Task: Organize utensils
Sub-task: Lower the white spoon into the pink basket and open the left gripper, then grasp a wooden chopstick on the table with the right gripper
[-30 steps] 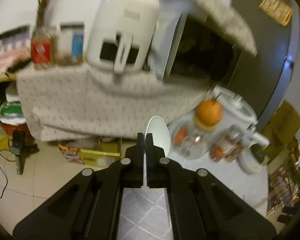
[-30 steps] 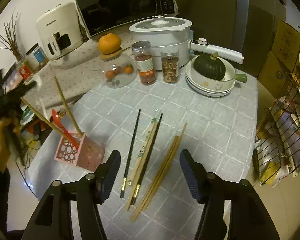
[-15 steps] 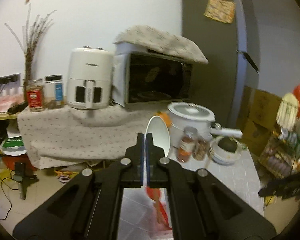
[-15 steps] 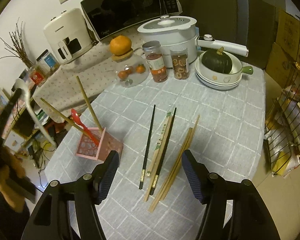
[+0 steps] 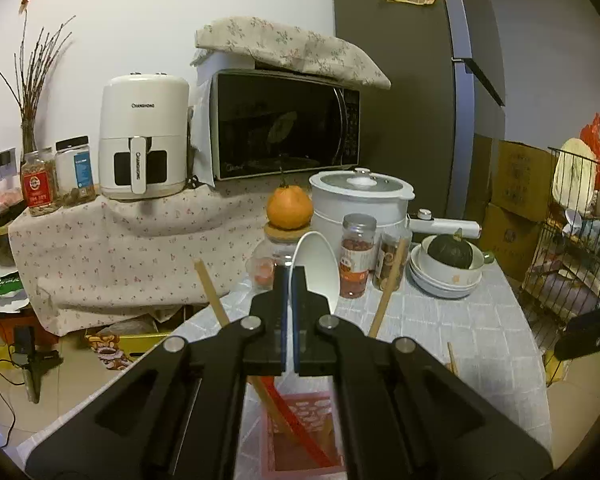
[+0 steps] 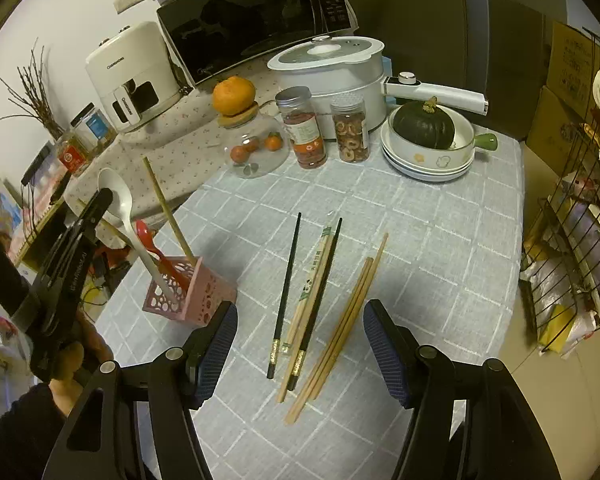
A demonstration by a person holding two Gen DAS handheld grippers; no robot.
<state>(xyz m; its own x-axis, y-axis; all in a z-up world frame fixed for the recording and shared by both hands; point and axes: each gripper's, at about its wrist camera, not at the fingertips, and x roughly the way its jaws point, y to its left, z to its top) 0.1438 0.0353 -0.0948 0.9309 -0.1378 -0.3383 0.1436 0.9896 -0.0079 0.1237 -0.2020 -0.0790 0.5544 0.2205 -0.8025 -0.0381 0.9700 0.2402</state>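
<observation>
My left gripper [image 5: 289,276] is shut on a white spoon [image 5: 318,266], bowl end up. In the right wrist view the left gripper [image 6: 102,200] holds that white spoon [image 6: 130,224] with its handle end down inside the pink utensil holder [image 6: 192,292]. The pink holder [image 5: 300,436] also holds a red spoon [image 6: 152,240] and wooden chopsticks [image 6: 168,208]. My right gripper [image 6: 300,344] is open and empty above several chopsticks lying on the table: black chopsticks [image 6: 286,292], a paper-wrapped pair [image 6: 314,280] and wooden chopsticks [image 6: 350,316].
On the grey checked tablecloth [image 6: 420,240] stand a glass jar with an orange on top [image 6: 236,96], two snack jars [image 6: 302,128], a white electric pot [image 6: 328,72] and stacked bowls with a green squash [image 6: 426,132]. A wire rack [image 6: 572,240] stands at the right.
My left gripper has swung over to the table with the white spoon and lowered it, so the handle now stands in the pink holder. My right gripper has stayed open over the chopsticks.
</observation>
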